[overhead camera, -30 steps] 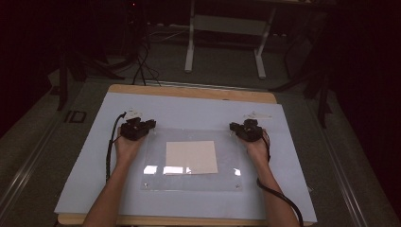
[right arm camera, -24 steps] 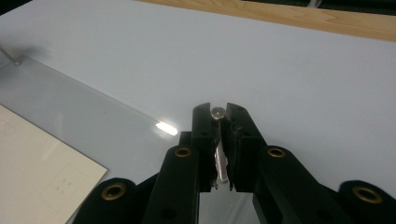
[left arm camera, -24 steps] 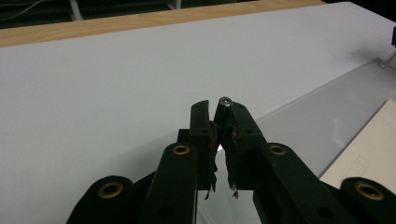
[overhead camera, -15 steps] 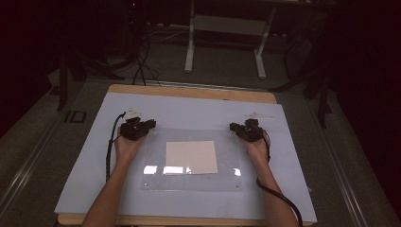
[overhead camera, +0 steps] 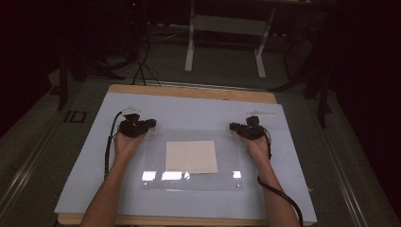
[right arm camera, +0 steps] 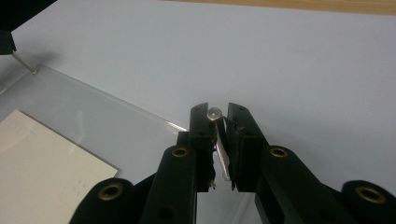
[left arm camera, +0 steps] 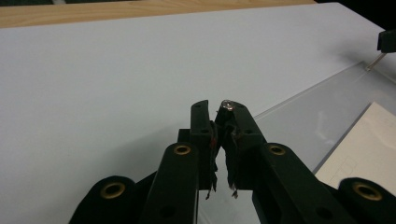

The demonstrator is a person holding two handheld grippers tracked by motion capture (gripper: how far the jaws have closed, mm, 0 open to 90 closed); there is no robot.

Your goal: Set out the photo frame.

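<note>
A clear plastic plate (overhead camera: pixel 189 178) lies flat on a pale blue mat (overhead camera: pixel 85 161), with a cream paper square (overhead camera: pixel 191 156) at its middle. My left gripper (overhead camera: pixel 149 124) is at the plate's far left corner. In the left gripper view my left gripper (left arm camera: pixel 217 109) is shut on a small round-headed pin (left arm camera: pixel 227 103) beside the plate (left arm camera: pixel 308 107). My right gripper (overhead camera: pixel 233 126) is at the far right corner. In the right gripper view my right gripper (right arm camera: pixel 219 112) is shut on a clear-headed pin (right arm camera: pixel 214 113) at the plate's edge (right arm camera: pixel 93 112).
The mat covers a wooden table (overhead camera: pixel 189 92) whose far edge shows as a bare strip. Cables trail from both grippers along the forearms. Beyond the table are a dark floor, cables and a white stand (overhead camera: pixel 227 28).
</note>
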